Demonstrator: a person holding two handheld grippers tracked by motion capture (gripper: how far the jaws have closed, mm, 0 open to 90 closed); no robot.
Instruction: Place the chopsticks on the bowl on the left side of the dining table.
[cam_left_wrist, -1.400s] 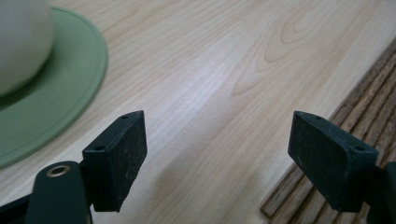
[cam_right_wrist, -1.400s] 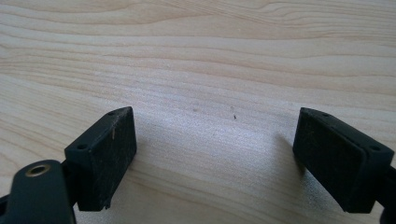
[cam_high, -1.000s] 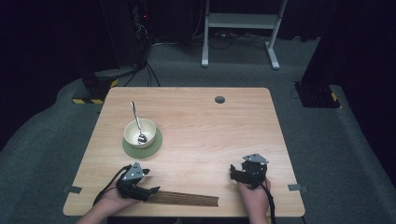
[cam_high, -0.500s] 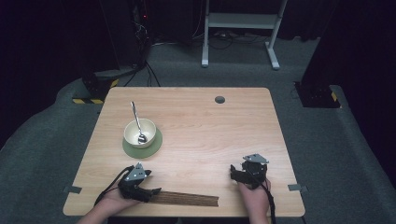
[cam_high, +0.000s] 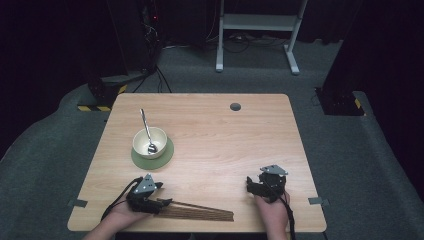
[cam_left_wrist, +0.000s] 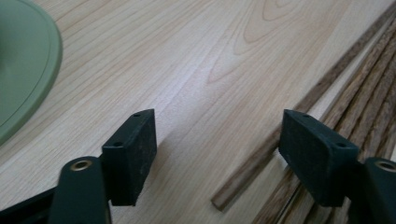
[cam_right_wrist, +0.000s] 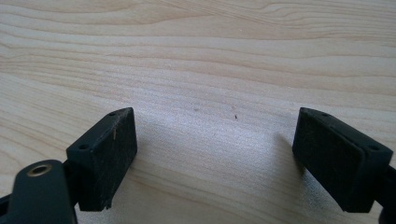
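Down at the near edge of the worktop (cam_high: 210, 130), the left tool (cam_high: 162, 201) lies low, jaws spread, its right jaw touching the end of the chopsticks (cam_high: 200, 211), which lie flat along the front edge. The right tool (cam_high: 252, 184) rests well apart on bare wood, jaws likewise spread. Farther back, a bowl (cam_high: 149, 142) sits on a green coaster (cam_high: 165, 157) with a spoon (cam_high: 146, 131) leaning in it.
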